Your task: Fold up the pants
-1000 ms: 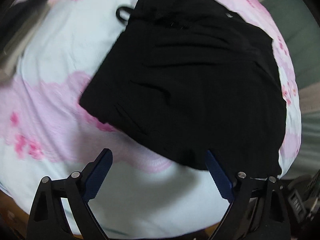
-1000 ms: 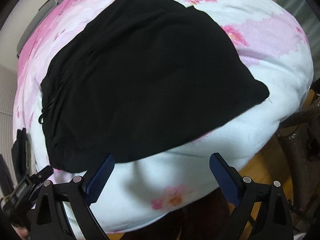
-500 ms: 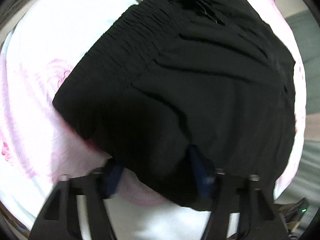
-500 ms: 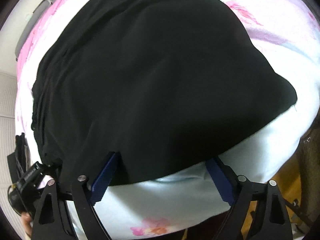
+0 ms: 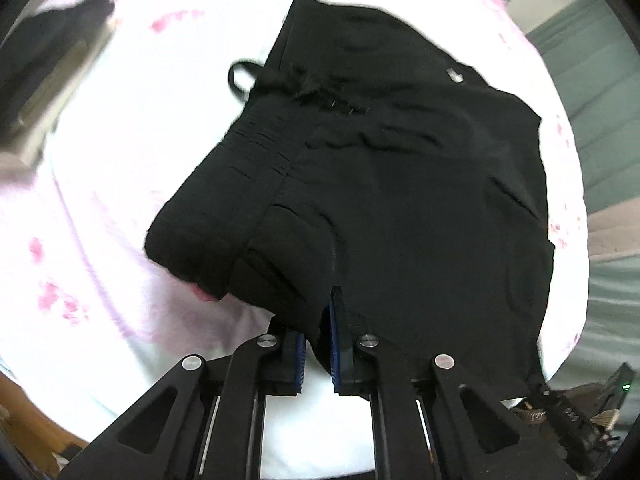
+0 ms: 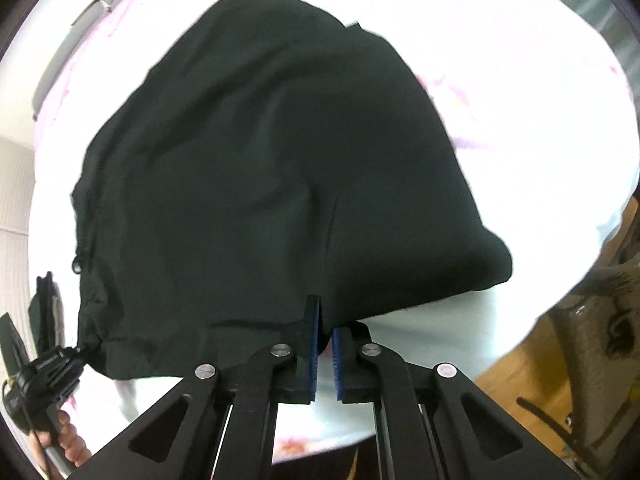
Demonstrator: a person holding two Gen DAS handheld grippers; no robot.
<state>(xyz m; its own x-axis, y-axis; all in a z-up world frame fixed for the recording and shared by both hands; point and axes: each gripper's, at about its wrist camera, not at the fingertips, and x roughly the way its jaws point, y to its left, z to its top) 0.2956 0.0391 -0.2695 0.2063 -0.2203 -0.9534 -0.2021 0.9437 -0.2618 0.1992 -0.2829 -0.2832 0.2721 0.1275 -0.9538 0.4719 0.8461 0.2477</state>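
So I've got both grippers clamped onto the near edge of the black pants (image 5: 400,200), which are lying already folded down on the pink-and-white floral blanket (image 5: 120,160). My left gripper (image 5: 318,344) has its jaws pressed in on a bunched bit of the hem near the waistband side, where you can see the gathered elastic and the drawstring loop (image 5: 240,78) sticking out onto the blanket. My right gripper (image 6: 325,346) is pinching the edge further along, toward the leg end, jaws nearly closed with cloth between them. How many layers each pinch actually caught I can't really tell, black on black and the blanket is blown out white.

My read: this is the grab-and-lift stage of another fold, with the pinch made and the near edge only barely raised.

The next move, I think, is raising both hands together and carrying that near edge over toward the far edge, keeping the two grips level so the fabric doesn't twist. The stuff looks thin and slippery, so a lower layer might slide out if I yank. Slow and even.
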